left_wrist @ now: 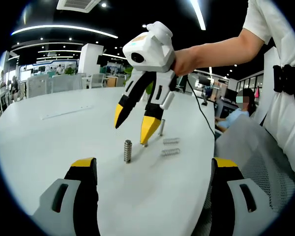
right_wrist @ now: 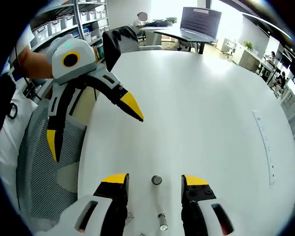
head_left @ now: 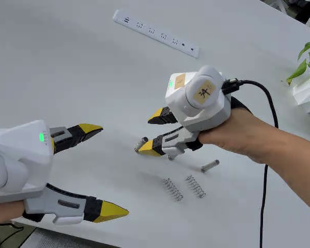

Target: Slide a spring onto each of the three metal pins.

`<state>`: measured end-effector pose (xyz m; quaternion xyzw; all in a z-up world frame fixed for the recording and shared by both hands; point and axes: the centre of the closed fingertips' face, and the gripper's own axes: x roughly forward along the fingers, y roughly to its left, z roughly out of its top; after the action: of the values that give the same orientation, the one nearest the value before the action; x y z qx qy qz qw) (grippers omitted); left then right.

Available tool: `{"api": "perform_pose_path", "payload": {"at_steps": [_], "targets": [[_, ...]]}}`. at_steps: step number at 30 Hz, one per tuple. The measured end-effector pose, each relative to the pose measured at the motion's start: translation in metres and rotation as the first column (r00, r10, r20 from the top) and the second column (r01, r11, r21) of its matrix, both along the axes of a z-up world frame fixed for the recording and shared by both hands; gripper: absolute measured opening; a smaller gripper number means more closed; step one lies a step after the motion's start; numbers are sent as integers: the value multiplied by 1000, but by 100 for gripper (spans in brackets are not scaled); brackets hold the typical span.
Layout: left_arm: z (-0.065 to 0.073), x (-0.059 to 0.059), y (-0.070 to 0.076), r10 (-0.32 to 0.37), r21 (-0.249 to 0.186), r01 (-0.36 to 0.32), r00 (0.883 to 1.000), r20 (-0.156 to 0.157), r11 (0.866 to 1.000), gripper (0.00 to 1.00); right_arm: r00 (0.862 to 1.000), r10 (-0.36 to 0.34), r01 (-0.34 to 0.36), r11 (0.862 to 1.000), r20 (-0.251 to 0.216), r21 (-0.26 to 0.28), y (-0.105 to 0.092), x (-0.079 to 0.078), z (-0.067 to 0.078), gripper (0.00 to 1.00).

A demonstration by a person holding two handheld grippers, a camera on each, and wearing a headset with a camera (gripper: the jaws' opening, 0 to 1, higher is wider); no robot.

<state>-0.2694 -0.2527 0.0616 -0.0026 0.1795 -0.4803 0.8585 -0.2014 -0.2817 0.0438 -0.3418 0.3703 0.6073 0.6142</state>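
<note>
**Entry: two grippers, three pins, one spring fitted**

**Tools.**
- My right gripper [head_left: 152, 132]: jaws spread, holding nothing, tips just above the table [head_left: 67, 67].
- My left gripper [head_left: 102, 169]: jaws spread wide, holding nothing, well apart from the work.

**Task items.**
- Sprung pin [left_wrist: 128, 151]: stands upright with a spring coiled around it. In the right gripper view its round top sits between my open jaws.
- Bare pin [right_wrist: 162, 219]: stands just beside the sprung pin on the side nearer my right hand, with no spring on it.
- Third pin [head_left: 210, 166]: bare and further to the right. I cannot tell whether it stands or lies.
- Two loose springs [head_left: 183, 187]: they lie flat side by side on the table with their long axes roughly parallel. In the head view they run from upper left to lower right.

**Relation for the next pick, as I judge it.** The loose springs lie on my side of the right gripper, near it and past the bare pin. The right gripper is much the nearer tool, and its jaws would need to close across a spring's long axis.

**Markings.**
- Tan sticker [head_left: 204, 92] on the right gripper: it carries a handwritten mark I cannot read.
- Green light [head_left: 41, 137] on the left gripper.

**Other.**
- Power strip [head_left: 155, 32], no legible brand.
- Plant [head_left: 307, 67].
</note>
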Motion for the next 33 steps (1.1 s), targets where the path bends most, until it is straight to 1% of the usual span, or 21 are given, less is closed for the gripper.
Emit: {"api": "perform_pose_path", "payload": {"at_steps": [3,6,8,11,13,16,18,21,23,24,25,28,29,30,31,33], "targets": [[-2,-2,0,-15,24,15,1000,-1,1000,96,1000,-29,29,999,8,36,-9,0,8,44],[-1,-3,2,-26,46,26,1000,-1,999,96,998,-60,59,994,16,88,-19,-1,18,48],[-1,-3,3,-26,54,26,1000,-5,998,96,997,-80,77,991,18,105,-27,-1,22,51],[0,-4,3,-40,79,41,999,-2,996,96,992,-123,120,982,15,148,-43,-3,28,55],[0,-3,3,-47,88,47,999,-3,995,96,989,-146,142,974,7,177,-50,-5,32,58],[-1,-5,2,-68,118,68,998,-6,991,96,985,-171,163,961,18,223,-67,-8,38,63],[-1,-5,2,-74,126,75,997,-10,989,96,982,-187,178,955,17,236,-76,-10,40,66],[-3,-7,1,-93,155,94,996,-16,983,96,974,-224,213,939,13,269,-95,-13,42,70],[-3,-7,0,-101,164,102,995,-16,981,96,970,-243,231,931,7,284,-105,-14,43,72],[-3,-7,-1,-111,174,112,994,-19,978,96,967,-254,241,922,5,302,-110,-16,44,74],[-3,-8,-2,-118,179,119,993,-19,977,95,965,-263,249,917,2,311,-115,-17,45,76],[-3,-9,-5,-135,195,137,991,-23,971,95,959,-285,269,901,-3,339,-128,-22,45,81],[-3,-9,-6,-143,204,145,989,-28,968,94,956,-294,278,894,-10,352,-134,-25,44,82],[-3,-9,-6,-147,207,150,989,-31,967,93,954,-300,285,889,-15,357,-138,-26,43,84],[-3,-9,-8,-153,214,156,988,-29,964,93,951,-309,295,885,-19,360,-145,-28,41,85],[-2,-10,-11,-167,226,169,986,-29,959,93,947,-322,306,875,-21,376,-153,-31,40,89]]}}
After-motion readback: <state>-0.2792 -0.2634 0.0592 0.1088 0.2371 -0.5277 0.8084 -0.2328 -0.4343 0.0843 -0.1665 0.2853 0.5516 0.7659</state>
